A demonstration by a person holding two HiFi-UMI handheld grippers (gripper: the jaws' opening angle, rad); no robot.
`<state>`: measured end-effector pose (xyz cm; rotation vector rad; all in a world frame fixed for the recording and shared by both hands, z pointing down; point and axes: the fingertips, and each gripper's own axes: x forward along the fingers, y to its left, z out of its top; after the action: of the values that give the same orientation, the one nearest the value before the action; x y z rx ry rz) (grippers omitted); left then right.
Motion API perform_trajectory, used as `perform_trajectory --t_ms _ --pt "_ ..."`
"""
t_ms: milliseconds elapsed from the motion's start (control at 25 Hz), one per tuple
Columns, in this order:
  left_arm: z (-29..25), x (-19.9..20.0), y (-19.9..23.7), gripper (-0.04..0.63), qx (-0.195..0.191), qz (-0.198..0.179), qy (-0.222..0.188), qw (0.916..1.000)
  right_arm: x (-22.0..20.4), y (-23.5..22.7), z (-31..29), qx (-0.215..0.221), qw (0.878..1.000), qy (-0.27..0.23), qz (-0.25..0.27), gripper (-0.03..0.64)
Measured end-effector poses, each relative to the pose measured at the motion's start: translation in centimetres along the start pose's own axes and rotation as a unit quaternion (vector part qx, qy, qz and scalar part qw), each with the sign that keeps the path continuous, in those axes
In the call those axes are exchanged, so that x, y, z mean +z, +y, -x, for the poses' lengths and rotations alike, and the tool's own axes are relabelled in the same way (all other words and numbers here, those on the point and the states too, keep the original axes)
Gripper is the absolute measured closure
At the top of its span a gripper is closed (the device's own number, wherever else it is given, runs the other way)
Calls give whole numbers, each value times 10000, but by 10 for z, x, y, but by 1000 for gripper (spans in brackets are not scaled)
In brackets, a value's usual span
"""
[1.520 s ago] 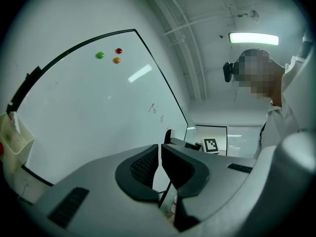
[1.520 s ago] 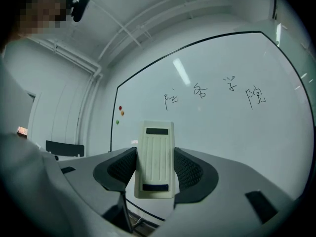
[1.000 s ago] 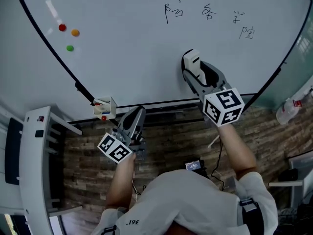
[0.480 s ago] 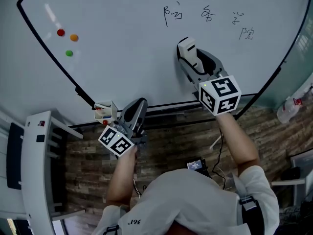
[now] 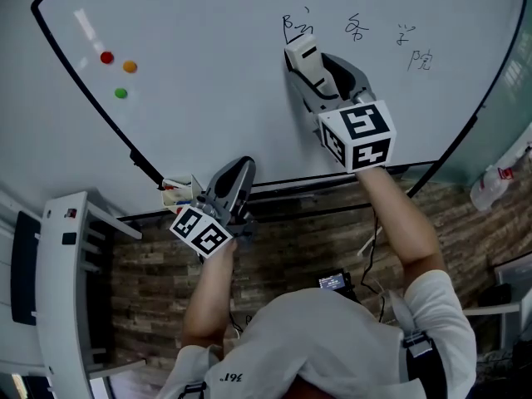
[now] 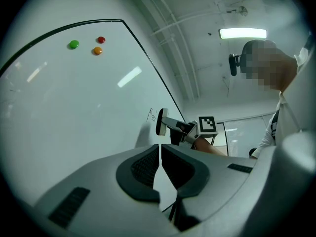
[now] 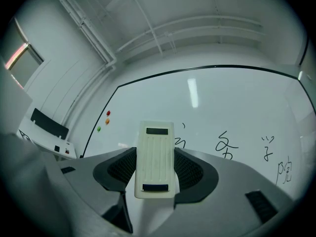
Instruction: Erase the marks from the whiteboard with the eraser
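Nearest the camera, the person's left gripper [image 5: 238,175] hangs low by the whiteboard's bottom edge, its jaws pressed together on nothing, beside a small holder [image 5: 177,191] clipped to the frame. Higher up, the right gripper [image 5: 312,71] is raised against the whiteboard [image 5: 208,98] with its jaws pinching the eraser [image 5: 302,57] by its two long sides, the pale block pointing up at the writing. The eraser's top end sits just below the first handwritten mark [image 5: 297,25]; whether it touches the board cannot be told. Beyond it, to the right, run three more marks [image 5: 356,26], [image 5: 404,32] and [image 5: 421,58], all crisp and unsmudged. Far off at the board's left side sit a red magnet [image 5: 106,57], an orange magnet [image 5: 130,66] and a green magnet [image 5: 121,93]. By the look of it the wiping has barely begun, if at all: the eraser is in hand and at the writing, but every mark remains to be cleared
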<state>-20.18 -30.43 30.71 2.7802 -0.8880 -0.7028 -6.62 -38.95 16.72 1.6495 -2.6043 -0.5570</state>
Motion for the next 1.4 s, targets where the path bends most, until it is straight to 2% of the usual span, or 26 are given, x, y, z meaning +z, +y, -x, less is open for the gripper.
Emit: perform_trajectory --t_ms 360,560,720,1000,1400 --pt "-1 10 3 586 -43 -66 -43 10000 18 9 -34 -294 9981 61 535 362" --pt "4 5 6 586 11 -15 -26 10000 25 13 -52 -423 9971 98 620 362" --pt "7 7 8 586 47 -31 -44 10000 27 10 -64 -662 9953 137 693 362" --pt "14 6 9 586 71 13 -44 10000 30 12 -71 -1155 9852 143 1255 362" --pt "31 0 4 586 3 173 65 9998 27 7 -75 -1746 9771 446 1135 360"
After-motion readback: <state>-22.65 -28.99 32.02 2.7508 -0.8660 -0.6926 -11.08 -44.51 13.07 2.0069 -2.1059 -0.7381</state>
